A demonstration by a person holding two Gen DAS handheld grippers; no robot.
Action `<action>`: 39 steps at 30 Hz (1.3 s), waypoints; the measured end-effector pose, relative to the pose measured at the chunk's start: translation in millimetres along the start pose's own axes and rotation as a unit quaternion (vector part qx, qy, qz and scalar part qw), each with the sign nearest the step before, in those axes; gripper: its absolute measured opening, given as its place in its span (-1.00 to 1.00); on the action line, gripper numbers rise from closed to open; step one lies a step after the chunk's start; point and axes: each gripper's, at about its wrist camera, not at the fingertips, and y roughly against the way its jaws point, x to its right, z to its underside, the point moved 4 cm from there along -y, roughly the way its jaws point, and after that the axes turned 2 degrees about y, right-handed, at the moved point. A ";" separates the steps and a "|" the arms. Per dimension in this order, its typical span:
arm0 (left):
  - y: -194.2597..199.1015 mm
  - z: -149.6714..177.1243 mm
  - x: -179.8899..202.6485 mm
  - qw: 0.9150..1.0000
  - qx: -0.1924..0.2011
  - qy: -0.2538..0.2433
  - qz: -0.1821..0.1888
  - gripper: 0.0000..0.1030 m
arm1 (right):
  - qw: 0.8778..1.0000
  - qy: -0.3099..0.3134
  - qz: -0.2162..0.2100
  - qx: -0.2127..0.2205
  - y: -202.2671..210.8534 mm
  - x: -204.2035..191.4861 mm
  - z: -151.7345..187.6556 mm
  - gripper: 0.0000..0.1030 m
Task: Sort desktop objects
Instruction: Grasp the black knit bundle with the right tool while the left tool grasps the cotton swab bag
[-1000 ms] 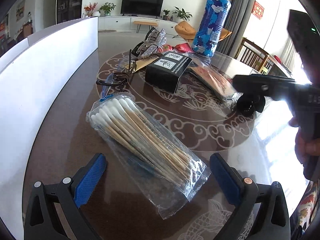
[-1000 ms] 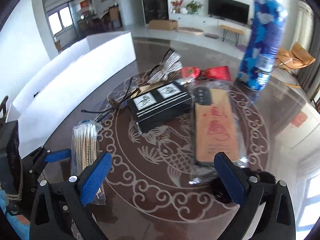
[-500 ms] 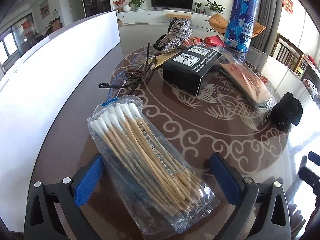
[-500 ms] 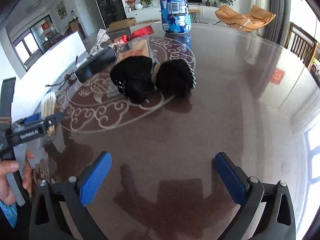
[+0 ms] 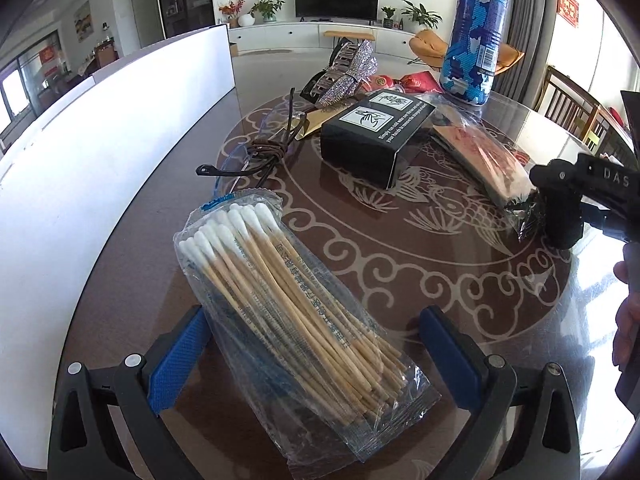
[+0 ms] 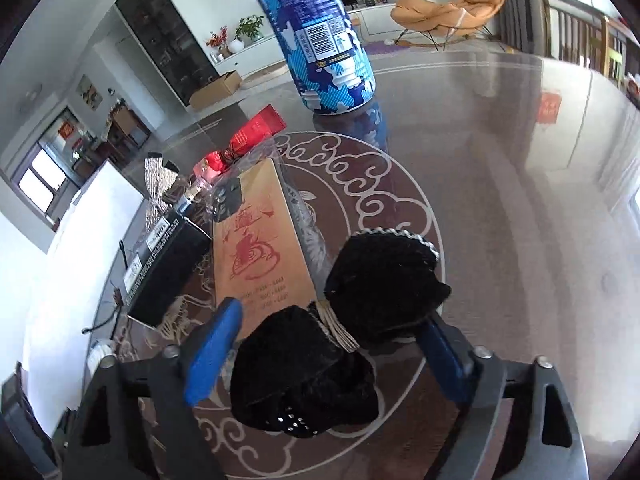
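**Right gripper closing on the black bow – get the grab centred**

Right gripper point(image 6: 324, 344) is down on the table point(image 6: 520, 200) with the black bow point(image 6: 344, 340) between its blue pads. Jaws have just been closing. Left pad point(image 6: 212, 348) looks a hair off the fabric, right pad is tucked behind the far lobe, so I can't tell if it's pinched yet; I'd call it not gripped.

Bow lies just beside the near end of the wrapped flat packet point(image 6: 260, 248), maybe touching the film.

For a good grab:
- clamp across the knot, not one fluffy lobe; velvet squashes and slips
- keep the left pad off the packet's film or it'll drag along
- lift straight up first

Left gripper point(image 5: 316, 360) is wide open, straddling the bag of cotton swabs point(image 5: 288, 308), pads not pressing. Leave it parked.

Black box point(image 5: 376, 136) and blue bottle point(image 5: 476, 36) stand well clear.
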 end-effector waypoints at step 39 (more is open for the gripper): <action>13.2 15.1 -54.6 0.998 -0.006 -0.052 0.033 1.00 | 0.983 0.174 0.050 -0.008 50.7 9.2 102.5 1.00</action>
